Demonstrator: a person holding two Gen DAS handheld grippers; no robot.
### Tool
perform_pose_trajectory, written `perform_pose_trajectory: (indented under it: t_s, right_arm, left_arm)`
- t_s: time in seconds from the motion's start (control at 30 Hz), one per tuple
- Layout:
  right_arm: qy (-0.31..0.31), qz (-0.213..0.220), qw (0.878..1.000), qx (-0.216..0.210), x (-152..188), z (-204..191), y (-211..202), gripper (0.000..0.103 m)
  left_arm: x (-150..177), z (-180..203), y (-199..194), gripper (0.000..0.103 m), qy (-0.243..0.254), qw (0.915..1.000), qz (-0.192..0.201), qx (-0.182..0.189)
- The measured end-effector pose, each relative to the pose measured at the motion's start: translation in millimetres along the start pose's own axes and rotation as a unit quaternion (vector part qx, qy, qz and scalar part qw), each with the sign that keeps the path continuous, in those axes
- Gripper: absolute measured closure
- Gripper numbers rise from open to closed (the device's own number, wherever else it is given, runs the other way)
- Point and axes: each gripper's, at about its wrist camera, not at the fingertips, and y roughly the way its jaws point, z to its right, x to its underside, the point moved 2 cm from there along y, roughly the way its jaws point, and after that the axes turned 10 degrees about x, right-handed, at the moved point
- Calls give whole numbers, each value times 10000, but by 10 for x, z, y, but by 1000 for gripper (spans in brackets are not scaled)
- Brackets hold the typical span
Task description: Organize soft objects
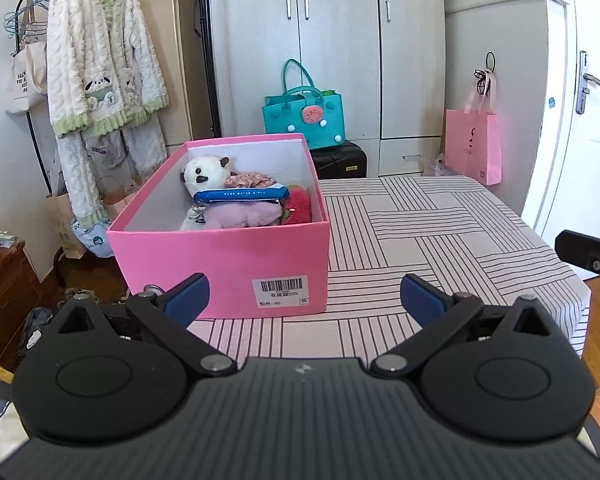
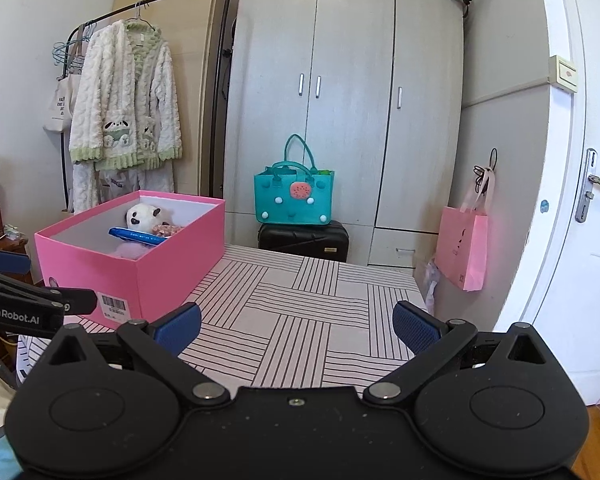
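Note:
A pink box (image 1: 224,258) (image 2: 112,264) stands on the striped table (image 1: 420,240) (image 2: 300,312). Inside lie a white panda plush (image 1: 204,172) (image 2: 142,216), a blue wet-wipes pack (image 1: 240,195) (image 2: 138,236), a lilac soft toy (image 1: 240,216), a red plush (image 1: 300,206) and a floral fabric piece (image 1: 252,179). My left gripper (image 1: 304,296) hangs open just in front of the box, with nothing between its fingers. My right gripper (image 2: 296,326) is open over the table, to the right of the box, holding nothing.
A teal felt bag (image 1: 304,118) (image 2: 294,196) sits on a black suitcase (image 2: 304,240) before the wardrobe (image 2: 348,100). A pink paper bag (image 1: 474,144) (image 2: 462,252) hangs on the wall. A fluffy robe (image 1: 100,68) (image 2: 124,100) hangs on a rack at left. The door (image 2: 588,184) is at right.

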Motion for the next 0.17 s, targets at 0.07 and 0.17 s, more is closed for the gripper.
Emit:
perform_pose_trajectory:
  t_s: [0.07,0.17]
  right_arm:
    - [4,-8,10000,1,0,4,6,0]
    - [0,-14,10000,-3,5,3,7,0]
  left_arm:
    - [1,-2,-7,0,-7,10000,17,-9]
    - [0,-5,-16,0,6,10000,42,-31]
